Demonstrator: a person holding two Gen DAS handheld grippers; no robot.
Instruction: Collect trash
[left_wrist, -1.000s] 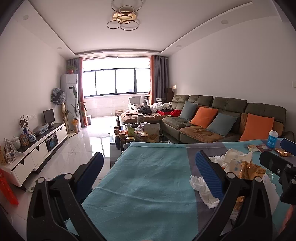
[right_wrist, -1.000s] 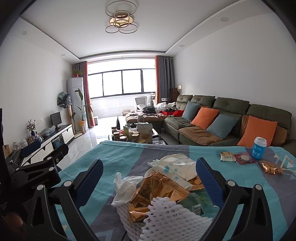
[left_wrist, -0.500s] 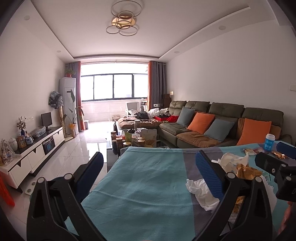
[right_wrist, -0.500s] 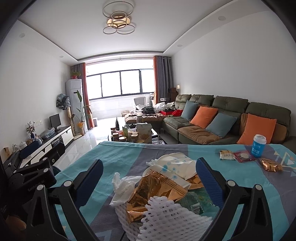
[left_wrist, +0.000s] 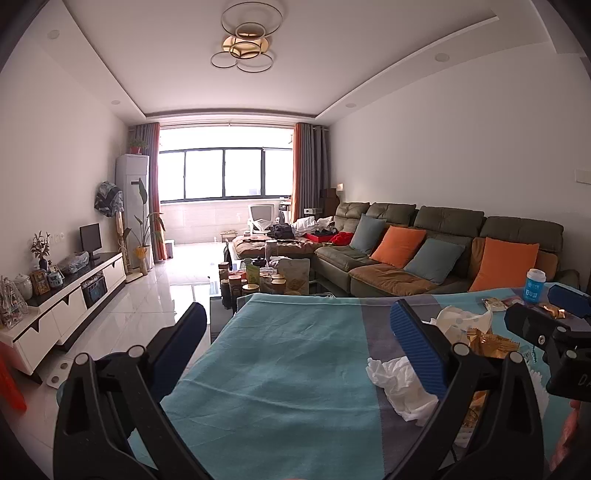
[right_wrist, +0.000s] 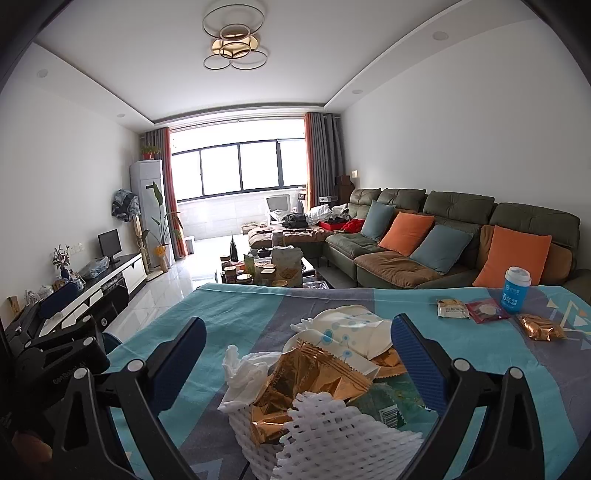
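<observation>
A white basket (right_wrist: 251, 432) stands on the teal tablecloth (right_wrist: 243, 306), heaped with a gold wrapper (right_wrist: 306, 380), white foam net (right_wrist: 332, 432), crumpled tissue (right_wrist: 240, 373) and paper plates (right_wrist: 351, 332). My right gripper (right_wrist: 295, 354) is open, its jaws astride the basket, holding nothing. My left gripper (left_wrist: 295, 343) is open and empty over bare cloth (left_wrist: 288, 362), left of the tissue (left_wrist: 395, 380) and the heap. Loose on the cloth to the right lie a cracker packet (right_wrist: 452, 308), a red packet (right_wrist: 485, 312) and a gold wrapper (right_wrist: 541, 326).
A blue-and-white cup (right_wrist: 515, 290) stands at the table's far right. Beyond the table are a cluttered coffee table (right_wrist: 266, 271), a green sofa with cushions (right_wrist: 443, 243) and a TV cabinet (left_wrist: 66, 306) on the left. The right gripper shows in the left view (left_wrist: 546, 325).
Both views have tilted slightly upward, and the table and basket sit lower in frame. Both grippers stay open. Nothing was taken or let go.
</observation>
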